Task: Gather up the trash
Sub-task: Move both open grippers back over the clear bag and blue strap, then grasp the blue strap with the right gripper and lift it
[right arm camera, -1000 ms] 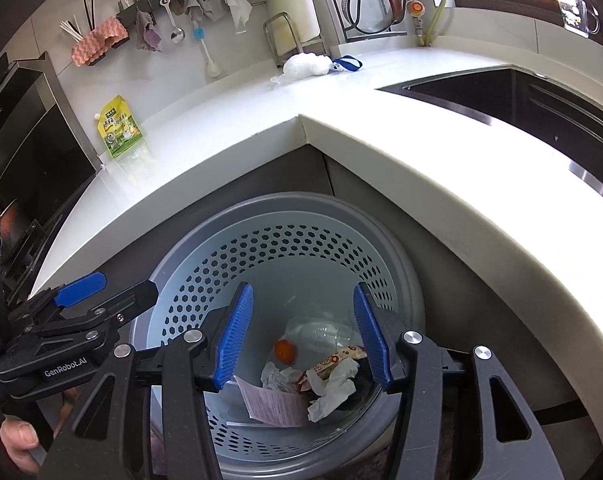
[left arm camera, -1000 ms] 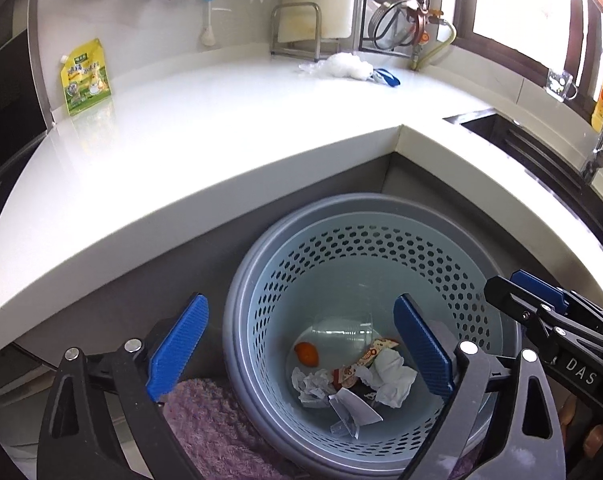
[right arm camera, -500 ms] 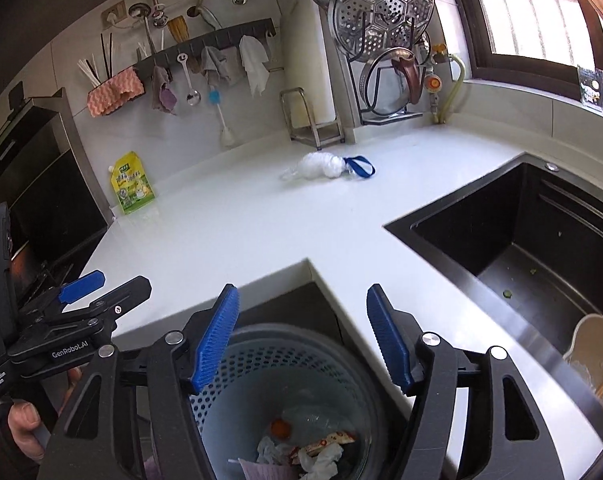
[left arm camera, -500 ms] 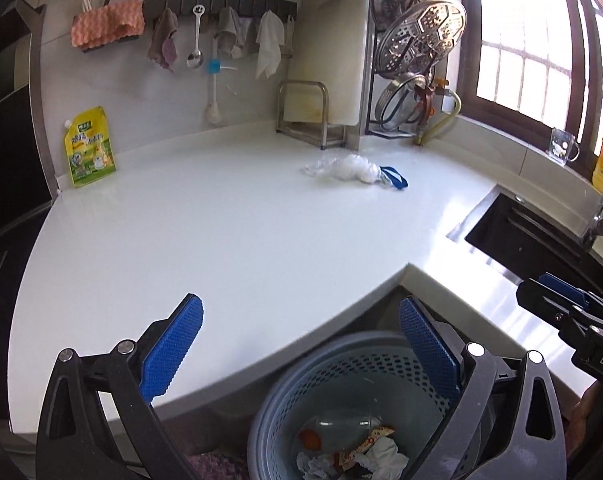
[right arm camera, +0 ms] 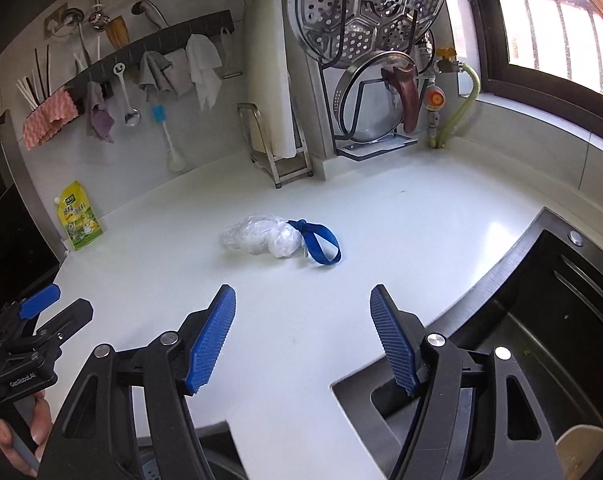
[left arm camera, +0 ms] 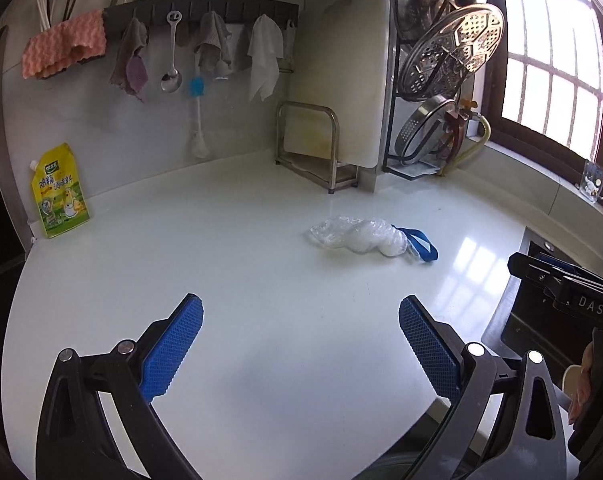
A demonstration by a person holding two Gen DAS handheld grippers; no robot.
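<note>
Both grippers, left point(left arm camera: 300, 350) and right point(right arm camera: 303, 338), are rising from bin to counter point(left arm camera: 229, 264), gaping wide, holding nothing. Plastic bag point(right arm camera: 261, 236) is lying beyond them, awaiting collection.

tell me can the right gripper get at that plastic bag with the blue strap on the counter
Probably yes: the right gripper is open and pointed toward the plastic bag, with only bare counter between them.

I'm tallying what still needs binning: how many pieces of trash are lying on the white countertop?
1. A crumpled clear plastic bag with a blue strap tied to it lies mid-counter, ahead of both open grippers. The counter's near edge is hidden behind the fingers, so more may lie there.
</note>
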